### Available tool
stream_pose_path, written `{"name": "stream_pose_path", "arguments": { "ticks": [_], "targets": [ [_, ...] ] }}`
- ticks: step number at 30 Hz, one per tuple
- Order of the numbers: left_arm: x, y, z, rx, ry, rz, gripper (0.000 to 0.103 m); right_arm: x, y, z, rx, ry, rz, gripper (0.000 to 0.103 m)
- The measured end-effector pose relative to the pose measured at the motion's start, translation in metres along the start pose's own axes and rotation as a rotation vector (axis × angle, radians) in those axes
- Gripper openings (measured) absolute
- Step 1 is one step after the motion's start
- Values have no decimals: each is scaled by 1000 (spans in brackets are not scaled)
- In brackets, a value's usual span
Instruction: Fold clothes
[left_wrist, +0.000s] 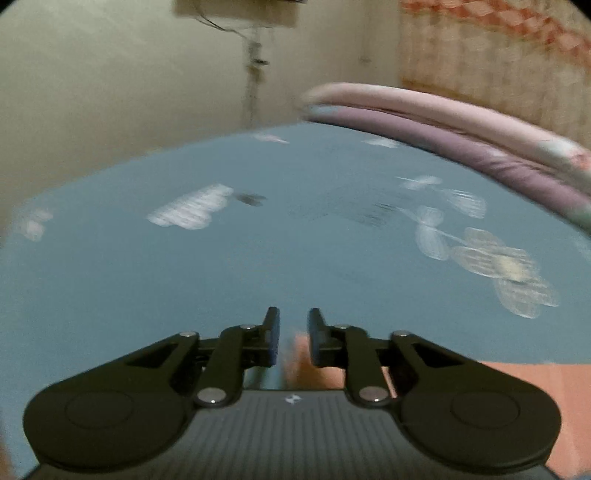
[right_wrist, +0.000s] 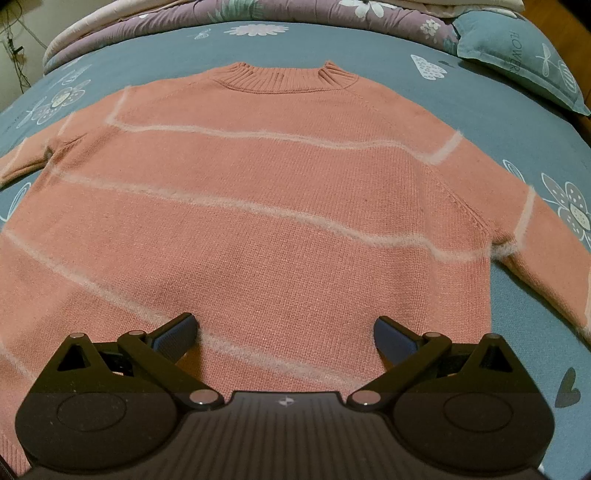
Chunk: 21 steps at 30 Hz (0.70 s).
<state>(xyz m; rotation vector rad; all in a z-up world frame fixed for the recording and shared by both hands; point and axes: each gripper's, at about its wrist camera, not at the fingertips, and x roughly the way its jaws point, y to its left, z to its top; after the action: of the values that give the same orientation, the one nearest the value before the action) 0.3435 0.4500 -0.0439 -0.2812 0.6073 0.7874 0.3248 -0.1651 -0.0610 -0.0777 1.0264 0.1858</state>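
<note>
Left wrist view, blurred throughout. At upper left a pale wall (left_wrist: 110, 74) carries a cable whose details cannot be made out. A blue bedsheet (left_wrist: 184, 277) with smeared white flower prints fills the middle of the frame. At bottom centre the left gripper (left_wrist: 293, 336) shows its two black fingers with a narrow gap between them, nearly closed, holding nothing that can be seen. A strip of salmon-pink fabric, part of the sweater (left_wrist: 517, 380), lies at lower right, partly hidden behind the gripper and cut off by the frame edge. At upper right a folded pink and purple quilt (left_wrist: 443, 125) runs along the far edge of the bed.

Right wrist view, sharp. The pink sweater (right_wrist: 277, 192), crossed by pale fuzzy stripes, lies flat on the sheet (right_wrist: 535, 140), collar toward the top of the frame. Its sleeve on the left is cut off at the frame edge; so is the one on the right. At bottom centre the right gripper (right_wrist: 284, 328) hangs over the hem with fingers spread wide, empty. The gripper body hides the hem. A blue pillow (right_wrist: 517, 55) sits at upper right, partly cropped.
</note>
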Motion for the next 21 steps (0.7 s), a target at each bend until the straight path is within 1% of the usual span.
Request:
{"name": "stream_pose_path", "arguments": {
  "ticks": [1,3,4,5,6,7,10,12,14,17,19,21],
  "targets": [
    [-7,-9,-1,26,-5,-41,21,0,0,0,0,0,0,103],
    [-22,-26,-2,77,-14,-122,34,0,0,0,1,1,-1,103],
    [-30,-35,-3,102,-18,-162,46,0,1,0,1,1,-2,103],
    [-37,-44,-4,128,-23,-203,54,1,1,1,1,1,-2,103],
    [-45,-53,-5,154,-27,-245,55,1,1,1,1,2,-3,103],
    [-53,-68,-11,193,-22,-309,56,1,1,1,2,2,-3,103],
    [-70,-126,-30,281,23,-513,59,0,1,0,2,-1,-4,103],
    [-77,-165,-43,338,50,-623,60,0,1,0,2,-3,-4,103],
    [-82,-202,-56,396,72,-683,60,0,1,-1,2,-3,-4,103],
    [-85,-241,-76,484,94,-753,62,0,1,-2,3,-8,-3,103],
    [-80,-258,-90,540,111,-713,62,0,0,-3,3,-13,-2,103],
    [-73,-261,-102,620,100,-649,64,0,-1,-4,1,-18,1,103]
  ]
}}
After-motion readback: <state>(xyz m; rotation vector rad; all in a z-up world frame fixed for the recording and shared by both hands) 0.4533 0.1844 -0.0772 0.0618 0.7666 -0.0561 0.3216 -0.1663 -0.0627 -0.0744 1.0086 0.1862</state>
